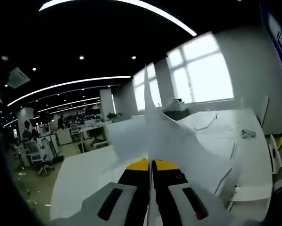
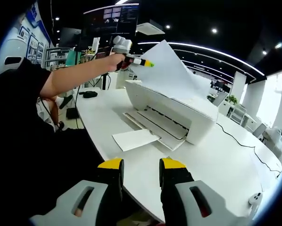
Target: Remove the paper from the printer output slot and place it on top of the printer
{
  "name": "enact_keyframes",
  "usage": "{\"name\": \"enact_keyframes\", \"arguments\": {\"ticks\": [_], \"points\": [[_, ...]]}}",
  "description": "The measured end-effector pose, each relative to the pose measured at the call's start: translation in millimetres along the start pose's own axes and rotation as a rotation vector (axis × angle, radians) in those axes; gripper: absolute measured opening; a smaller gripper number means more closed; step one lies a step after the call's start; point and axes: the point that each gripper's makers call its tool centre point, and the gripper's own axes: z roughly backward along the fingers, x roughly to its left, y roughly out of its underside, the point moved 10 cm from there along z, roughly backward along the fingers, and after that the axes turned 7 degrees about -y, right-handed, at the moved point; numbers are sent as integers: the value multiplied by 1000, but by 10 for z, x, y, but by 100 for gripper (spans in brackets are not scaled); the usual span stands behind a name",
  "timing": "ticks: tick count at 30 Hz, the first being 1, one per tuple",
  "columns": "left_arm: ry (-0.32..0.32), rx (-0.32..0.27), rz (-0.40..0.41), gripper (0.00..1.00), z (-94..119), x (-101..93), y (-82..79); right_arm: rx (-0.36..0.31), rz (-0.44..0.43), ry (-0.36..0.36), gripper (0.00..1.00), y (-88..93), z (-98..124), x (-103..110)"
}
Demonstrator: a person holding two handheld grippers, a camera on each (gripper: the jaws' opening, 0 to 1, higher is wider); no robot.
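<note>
Paper (image 2: pixel 171 70): pinched in left gripper (image 2: pixel 148 63), jaws closed, held above printer (image 2: pixel 178 115). Right gripper (image 2: pixel 141 172): jaws apart, empty. Step: carrying. Next, likely: lower sheet flat onto printer top, release.

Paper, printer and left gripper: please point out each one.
paper (image 2: pixel 171 75), right gripper view, middle of sheet.
printer (image 2: pixel 178 115), right gripper view, white top body.
left gripper (image 2: pixel 150 63), right gripper view, yellow tips.
</note>
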Motion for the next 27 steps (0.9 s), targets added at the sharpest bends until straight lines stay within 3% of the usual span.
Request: {"name": "enact_keyframes", "arguments": {"ticks": [10,19,27], "points": [[-12,36,46,6,-60,63,145,-4,6,12,26,-38,26,3],[-23,37,85,6,-113,47,178,-3,7,1,26,-36,-14,37],[5,59,79,6,-204,-27,189,-2,2,3,26,-15,-2,15]]}}
